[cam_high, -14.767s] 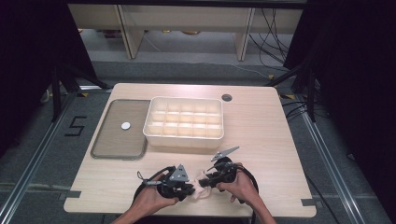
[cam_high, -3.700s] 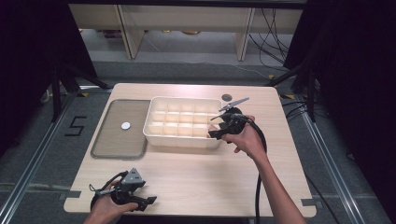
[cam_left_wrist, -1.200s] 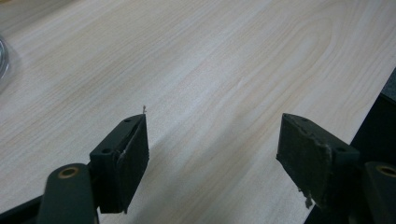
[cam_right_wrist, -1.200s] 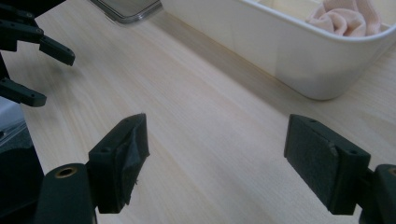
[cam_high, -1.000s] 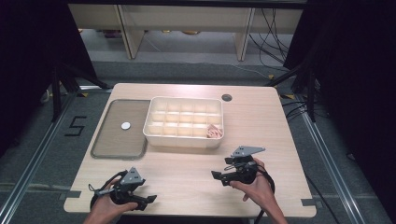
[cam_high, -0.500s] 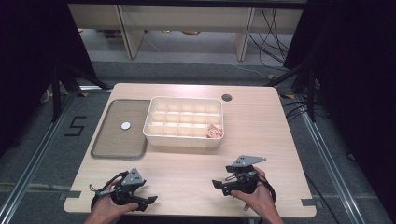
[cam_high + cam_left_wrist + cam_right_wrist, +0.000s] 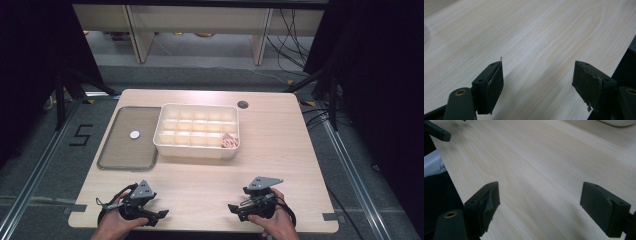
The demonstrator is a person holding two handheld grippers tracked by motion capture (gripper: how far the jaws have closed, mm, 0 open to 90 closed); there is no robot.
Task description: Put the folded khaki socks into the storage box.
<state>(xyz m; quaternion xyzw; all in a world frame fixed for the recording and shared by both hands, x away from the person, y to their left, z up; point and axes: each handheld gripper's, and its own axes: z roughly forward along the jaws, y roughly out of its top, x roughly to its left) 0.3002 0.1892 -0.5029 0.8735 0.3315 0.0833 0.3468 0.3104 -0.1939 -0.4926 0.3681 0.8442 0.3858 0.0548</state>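
Here, two grippers sit low at the table's near edge, each in a person's hand.

Left gripper: near the near-left corner of the table, jaws pointing toward the right edge; in the left gripper view its jaws stand wide apart, with bare wood grain between them and nothing held.

Right gripper: near the near edge, right of centre, jaws pointing toward the left gripper; a grey three-cornered plate rides on top. In the right gripper view its jaws are spread wide over bare tabletop, gripping nothing.

Hands: the left hand and the right hand come in over the near edge, each wrapped around its gripper's handle.

Gap: the two grippers are well apart, with bare wood between them.

Box: a cream tray split into small compartments, at the middle of the table toward the far edge, well apart from both grippers.

Pink item: small and crumpled, lying in the compartment at the box's near-right corner; what it is cannot be told.

Tray: a flat dark-rimmed grey tray just beside the box, on its left, toward the table's left edge.

Disc: small and white, lying on the tray near its right rim.

Hole: a dark round one by the far edge, just beyond the box's far-right corner.
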